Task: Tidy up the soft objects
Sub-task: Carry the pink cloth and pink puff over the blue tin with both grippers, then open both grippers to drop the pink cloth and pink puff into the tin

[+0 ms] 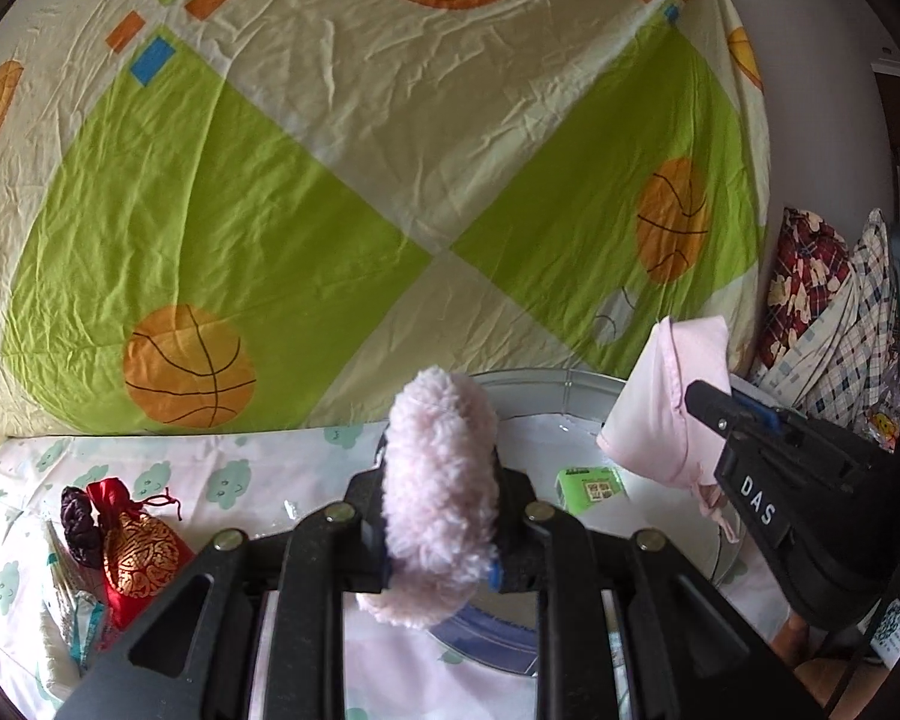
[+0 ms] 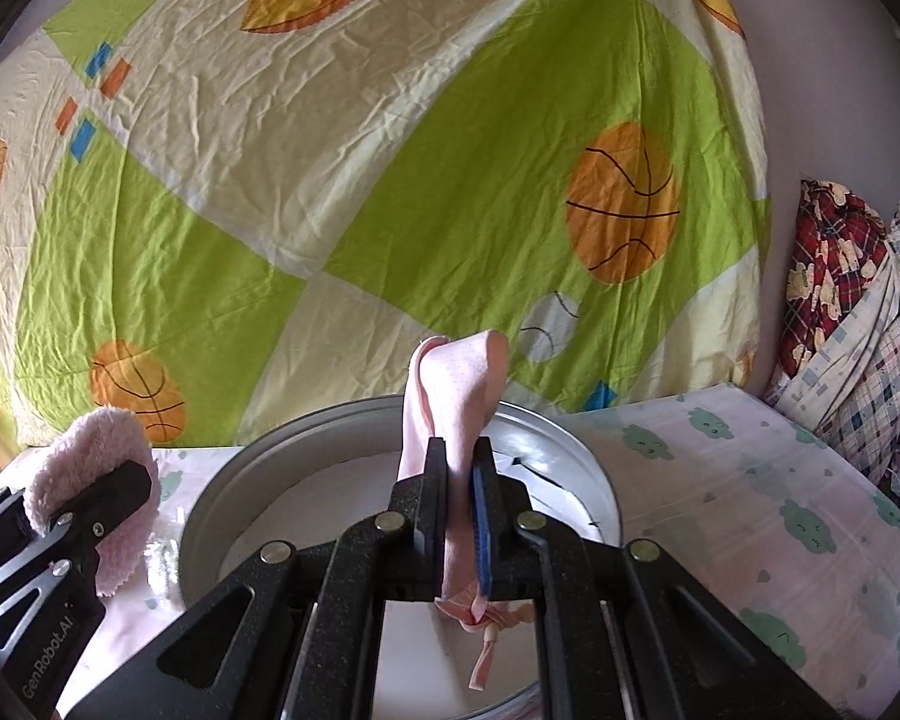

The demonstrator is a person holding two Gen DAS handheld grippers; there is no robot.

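Note:
My left gripper [image 1: 441,480] is shut on a fluffy pale pink plush piece [image 1: 438,450], which stands up between its fingers above the table. It appears again at the left of the right wrist view as the plush piece [image 2: 84,450]. My right gripper [image 2: 461,456] is shut on a thin pink cloth [image 2: 456,396], whose tied strings hang below the jaws. In the left wrist view the same pink cloth [image 1: 666,396] shows at the right, held in the right gripper [image 1: 714,414]. A round metal basin [image 2: 570,444] sits right below and ahead of both grippers.
A red and gold drawstring pouch [image 1: 135,552] and a dark purple scrunchie [image 1: 78,519] lie at the table's left. A small green packet [image 1: 591,486] lies by the basin [image 1: 546,384]. A basketball-print sheet [image 1: 360,180] hangs behind. Plaid bundles [image 2: 852,324] are piled at the right.

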